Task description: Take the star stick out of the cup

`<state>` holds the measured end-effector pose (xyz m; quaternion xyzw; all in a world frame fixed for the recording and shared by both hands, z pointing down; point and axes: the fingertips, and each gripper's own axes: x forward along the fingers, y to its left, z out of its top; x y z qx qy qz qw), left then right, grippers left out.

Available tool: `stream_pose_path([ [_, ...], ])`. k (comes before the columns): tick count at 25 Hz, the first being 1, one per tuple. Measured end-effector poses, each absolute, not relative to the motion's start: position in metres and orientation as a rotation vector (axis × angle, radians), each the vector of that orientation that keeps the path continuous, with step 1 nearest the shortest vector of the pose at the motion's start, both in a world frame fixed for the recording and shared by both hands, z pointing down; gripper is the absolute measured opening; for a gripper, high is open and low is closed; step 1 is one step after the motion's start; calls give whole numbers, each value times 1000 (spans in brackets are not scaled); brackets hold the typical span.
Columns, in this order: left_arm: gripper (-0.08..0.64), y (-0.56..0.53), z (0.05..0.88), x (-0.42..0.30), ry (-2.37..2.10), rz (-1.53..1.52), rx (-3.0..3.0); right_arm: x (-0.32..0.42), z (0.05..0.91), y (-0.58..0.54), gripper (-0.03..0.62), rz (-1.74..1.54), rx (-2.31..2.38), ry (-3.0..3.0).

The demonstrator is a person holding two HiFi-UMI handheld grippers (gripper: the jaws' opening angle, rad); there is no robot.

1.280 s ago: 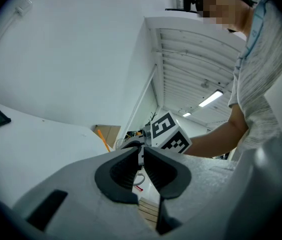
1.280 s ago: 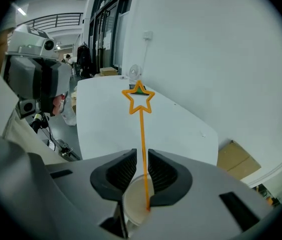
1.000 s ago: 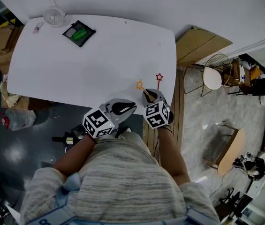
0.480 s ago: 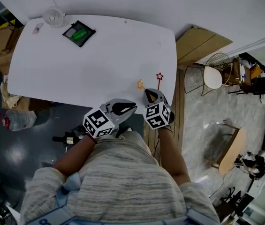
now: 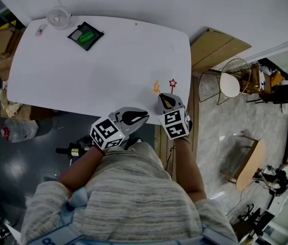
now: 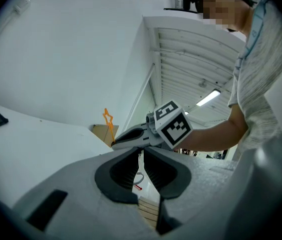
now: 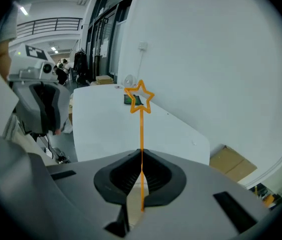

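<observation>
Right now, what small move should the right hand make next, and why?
Probably raise the right gripper straight up: it is shut on the orange star stick, the red star stick stands close beside, and the cup is hidden beneath, so clearance cannot be confirmed.

The orange star stick is matched by a red star stick; the table is seen as plain white; the left gripper and right gripper are finished grey with black pads; each marker cube is patterned in black-and-white squares; the shirt is finely striped grey and cream.
</observation>
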<state>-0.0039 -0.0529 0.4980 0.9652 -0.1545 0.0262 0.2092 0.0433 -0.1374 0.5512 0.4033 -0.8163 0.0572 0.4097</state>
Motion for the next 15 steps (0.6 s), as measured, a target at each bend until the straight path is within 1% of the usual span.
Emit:
stream_pose_path([
  [15,43,-44,495,5,-411,74,2695,103,461,-172,12,456,1371,-2285],
])
